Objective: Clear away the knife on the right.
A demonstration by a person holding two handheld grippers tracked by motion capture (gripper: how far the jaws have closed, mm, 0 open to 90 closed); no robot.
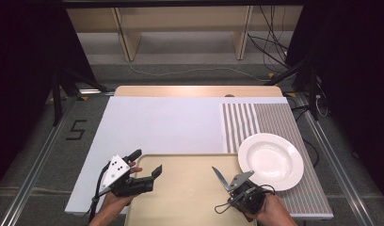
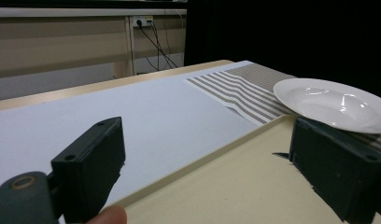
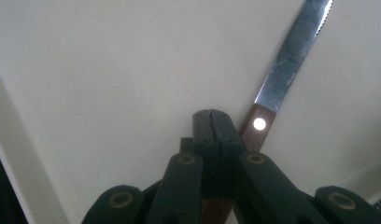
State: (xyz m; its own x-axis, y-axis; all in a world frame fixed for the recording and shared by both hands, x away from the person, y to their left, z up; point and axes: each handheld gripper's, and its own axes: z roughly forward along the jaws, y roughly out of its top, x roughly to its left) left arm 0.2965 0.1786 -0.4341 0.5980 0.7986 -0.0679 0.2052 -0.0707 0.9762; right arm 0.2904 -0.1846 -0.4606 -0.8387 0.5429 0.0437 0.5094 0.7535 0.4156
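A steak knife with a serrated steel blade and a brown wooden handle is in my right gripper, whose jaws stand pressed together on the handle. The blade points up and to the left over the beige tray. My left gripper stands open at the tray's left rim with nothing between its jaws. A white deep plate rests on the striped placemat just right of the tray, and it also appears beyond the left gripper's far jaw.
A white mat covers the table's left and middle. The striped placemat lies at the right. The tray's raised rim runs between the mat and the tray bed. Cables and shelf legs stand beyond the far table edge.
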